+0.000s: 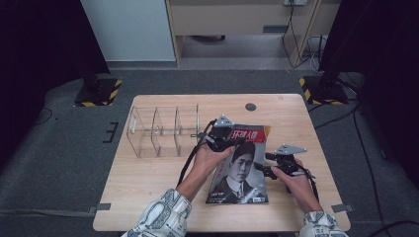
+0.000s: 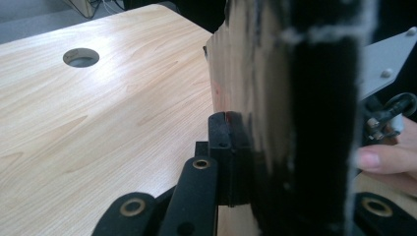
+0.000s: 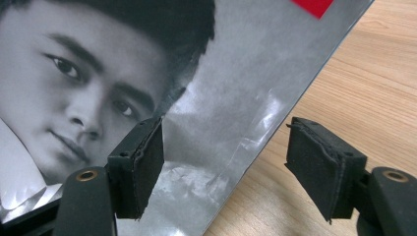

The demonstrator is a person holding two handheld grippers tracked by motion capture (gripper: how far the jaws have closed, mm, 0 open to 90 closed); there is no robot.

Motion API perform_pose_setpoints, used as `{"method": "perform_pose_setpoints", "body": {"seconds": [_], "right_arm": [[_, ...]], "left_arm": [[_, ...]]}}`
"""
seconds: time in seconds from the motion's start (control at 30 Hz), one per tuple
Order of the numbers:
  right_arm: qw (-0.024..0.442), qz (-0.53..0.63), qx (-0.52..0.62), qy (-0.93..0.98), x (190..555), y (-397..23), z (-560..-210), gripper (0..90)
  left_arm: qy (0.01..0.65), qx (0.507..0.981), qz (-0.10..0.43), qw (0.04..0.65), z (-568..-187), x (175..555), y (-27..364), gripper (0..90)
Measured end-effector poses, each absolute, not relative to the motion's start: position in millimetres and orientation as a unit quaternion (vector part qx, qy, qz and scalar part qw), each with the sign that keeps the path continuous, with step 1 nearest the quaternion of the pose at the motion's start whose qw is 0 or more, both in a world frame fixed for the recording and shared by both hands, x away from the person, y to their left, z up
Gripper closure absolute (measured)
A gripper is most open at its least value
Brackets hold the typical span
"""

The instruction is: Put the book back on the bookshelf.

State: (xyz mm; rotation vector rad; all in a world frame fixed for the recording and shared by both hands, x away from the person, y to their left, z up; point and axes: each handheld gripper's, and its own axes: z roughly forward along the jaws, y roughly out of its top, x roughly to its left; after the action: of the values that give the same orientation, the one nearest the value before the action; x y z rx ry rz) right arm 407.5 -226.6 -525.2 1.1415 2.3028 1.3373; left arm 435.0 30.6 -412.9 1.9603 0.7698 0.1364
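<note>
On wooden bench (image 1: 148, 173): left gripper (image 1: 221, 134) jaws clamped on magazine (image 1: 240, 170) top edge, right gripper (image 1: 276, 165) jaws apart, astride its right edge, beside clear organiser (image 1: 163, 131).

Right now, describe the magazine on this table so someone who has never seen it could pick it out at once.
On the wooden table, look right of the clear three-compartment organizer, between the person's two hands. The magazine lies there, its far left corner clamped in the left gripper. It is the only printed thing: a black-and-white portrait cover with a red title band on top.
</note>
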Motion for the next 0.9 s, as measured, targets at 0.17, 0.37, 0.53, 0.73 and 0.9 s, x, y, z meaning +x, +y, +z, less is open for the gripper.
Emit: {"method": "perform_pose_setpoints", "body": {"seconds": [0.17, 0.37, 0.53, 0.73, 0.9], "right_arm": [[0.115, 0.462, 0.387, 0.789, 407, -223, -526, 30.7], [0.11, 0.472, 0.388, 0.784, 409, -224, -523, 24.8], [0.105, 0.474, 0.385, 0.785, 410, -224, -522, 23.2], [0.098, 0.471, 0.389, 0.786, 411, -223, -524, 21.2], [0.093, 0.47, 0.385, 0.789, 411, -221, -526, 26.8]], "left_arm": [[0.309, 0.811, 0.061, 0.493, -408, 434, 30, 86.3], [0.297, 0.81, 0.063, 0.502, -402, 432, 29, 86.4], [0.293, 0.812, 0.062, 0.502, -400, 431, 28, 86.3], [0.288, 0.812, 0.062, 0.504, -398, 430, 29, 86.4], [0.288, 0.81, 0.061, 0.508, -396, 430, 31, 86.4]]}}
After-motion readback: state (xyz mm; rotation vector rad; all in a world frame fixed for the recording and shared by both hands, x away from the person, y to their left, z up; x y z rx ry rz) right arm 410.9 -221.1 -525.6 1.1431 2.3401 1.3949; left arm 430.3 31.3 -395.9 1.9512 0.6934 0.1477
